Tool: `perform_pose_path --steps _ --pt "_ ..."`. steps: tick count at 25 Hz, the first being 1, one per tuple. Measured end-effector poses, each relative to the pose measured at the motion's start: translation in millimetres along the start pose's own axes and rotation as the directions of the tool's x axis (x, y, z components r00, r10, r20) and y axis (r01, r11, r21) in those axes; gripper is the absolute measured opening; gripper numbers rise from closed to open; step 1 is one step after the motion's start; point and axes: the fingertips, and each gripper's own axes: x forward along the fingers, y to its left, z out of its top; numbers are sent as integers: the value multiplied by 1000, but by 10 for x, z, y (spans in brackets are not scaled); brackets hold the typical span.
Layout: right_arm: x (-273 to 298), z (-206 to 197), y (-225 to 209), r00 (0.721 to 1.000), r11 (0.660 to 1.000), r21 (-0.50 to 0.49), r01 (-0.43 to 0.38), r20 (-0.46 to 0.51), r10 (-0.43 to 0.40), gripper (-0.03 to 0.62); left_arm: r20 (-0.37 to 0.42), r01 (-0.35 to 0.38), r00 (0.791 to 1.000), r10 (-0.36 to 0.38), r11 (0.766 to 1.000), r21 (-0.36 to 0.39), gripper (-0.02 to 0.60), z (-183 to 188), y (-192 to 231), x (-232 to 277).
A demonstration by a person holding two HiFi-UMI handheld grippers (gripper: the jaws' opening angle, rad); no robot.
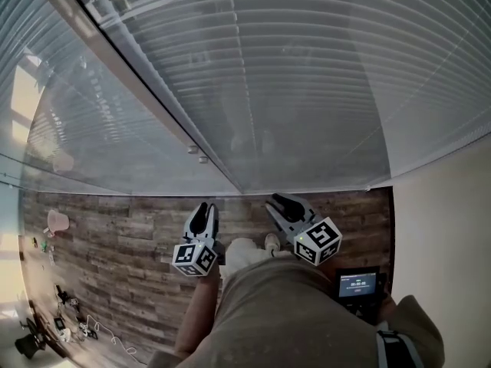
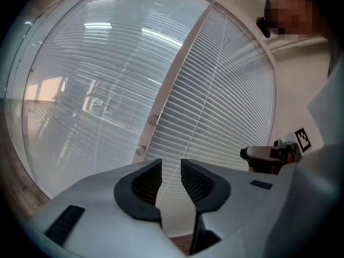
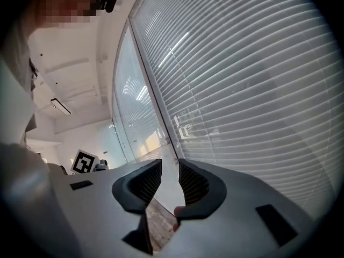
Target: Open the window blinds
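White slatted blinds [image 1: 291, 90] hang lowered over the window, with their slats turned flat, on both sides of a pale upright frame post [image 1: 153, 106]. Two round knobs [image 1: 198, 154] sit on that post. My left gripper [image 1: 205, 208] and right gripper [image 1: 275, 201] are low in front of the blinds, side by side, both pointing at them and apart from them. In the left gripper view the left gripper [image 2: 171, 168] has a gap between its dark pads with only the blinds [image 2: 226, 101] beyond. The right gripper [image 3: 170, 168] is likewise open and holds nothing, facing the blinds [image 3: 258, 90].
A wood-look floor [image 1: 123, 251] runs under the window. A pink object [image 1: 57, 221] and several small items with cables [image 1: 69, 320] lie at the left. A cream wall [image 1: 445, 228] stands to the right. A small screen device [image 1: 357, 285] is at the person's right hip.
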Motion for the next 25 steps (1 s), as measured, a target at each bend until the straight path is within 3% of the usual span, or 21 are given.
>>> perform_pose_path --steps 7,13,19,25 --pt "86 55 21 999 999 7 42 13 -42 98 -37 20 999 -20 1000 1 103 11 184 44" --pt "332 145 81 995 995 27 97 21 -98 89 -54 105 993 -108 992 -64 103 229 297 197" --pt "885 346 275 991 991 25 131 17 -131 89 -71 179 981 -180 984 -19 103 669 614 325" --pt "1299 302 396 984 984 13 176 4 -176 89 -112 217 972 -205 970 109 103 755 1055 344"
